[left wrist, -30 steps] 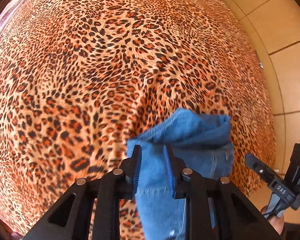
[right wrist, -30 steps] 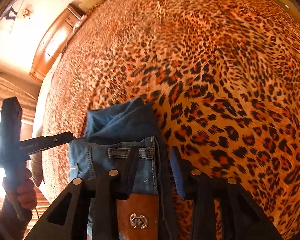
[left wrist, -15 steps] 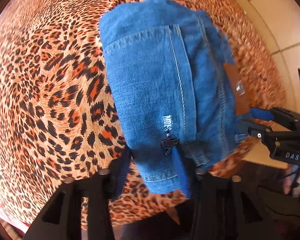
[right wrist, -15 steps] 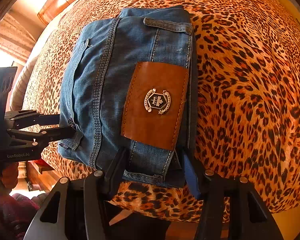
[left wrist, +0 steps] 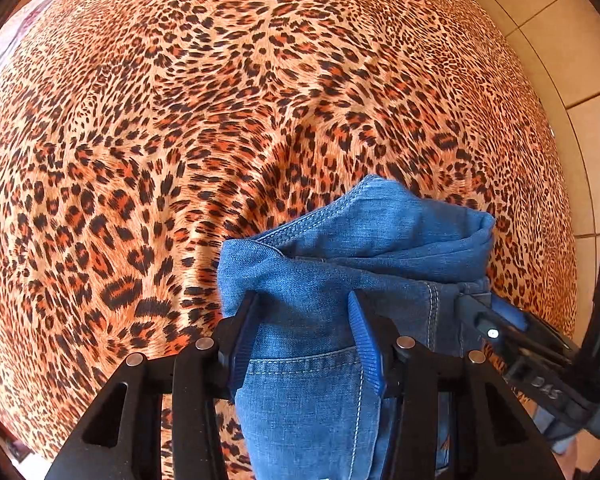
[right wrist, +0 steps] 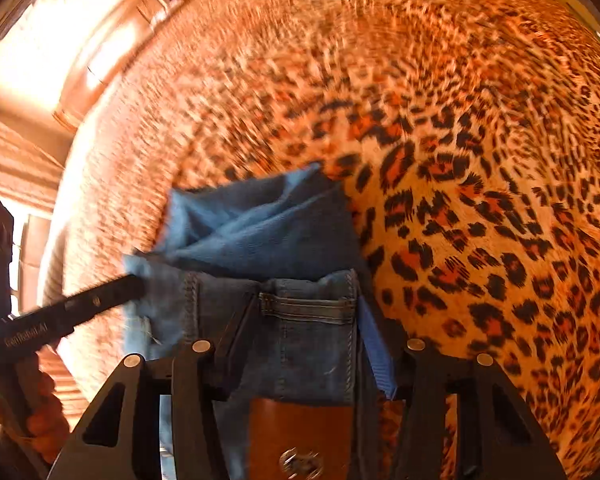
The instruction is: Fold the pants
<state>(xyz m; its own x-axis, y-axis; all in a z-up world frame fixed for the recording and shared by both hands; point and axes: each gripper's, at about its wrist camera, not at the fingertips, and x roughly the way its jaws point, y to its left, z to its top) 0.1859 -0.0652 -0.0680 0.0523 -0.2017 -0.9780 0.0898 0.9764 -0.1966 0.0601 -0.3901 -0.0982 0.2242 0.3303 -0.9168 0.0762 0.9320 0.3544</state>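
Note:
The blue denim pants are a folded bundle held up over the leopard-print bed cover. My left gripper is shut on the pants near a pocket seam, denim filling the gap between its fingers. My right gripper is shut on the waistband by a belt loop, above the brown leather patch. The right gripper also shows in the left wrist view, at the bundle's right end. The left gripper shows in the right wrist view, at the bundle's left end. The right wrist view is blurred.
The leopard-print cover spreads over the whole bed. Tan floor tiles lie beyond its right edge. A wooden headboard stands at the far left in the right wrist view.
Half a second ago the pants lay spread flat on the cover in front of both grippers. Now both grippers have lifted and tilted, and the pants hang bunched between them.

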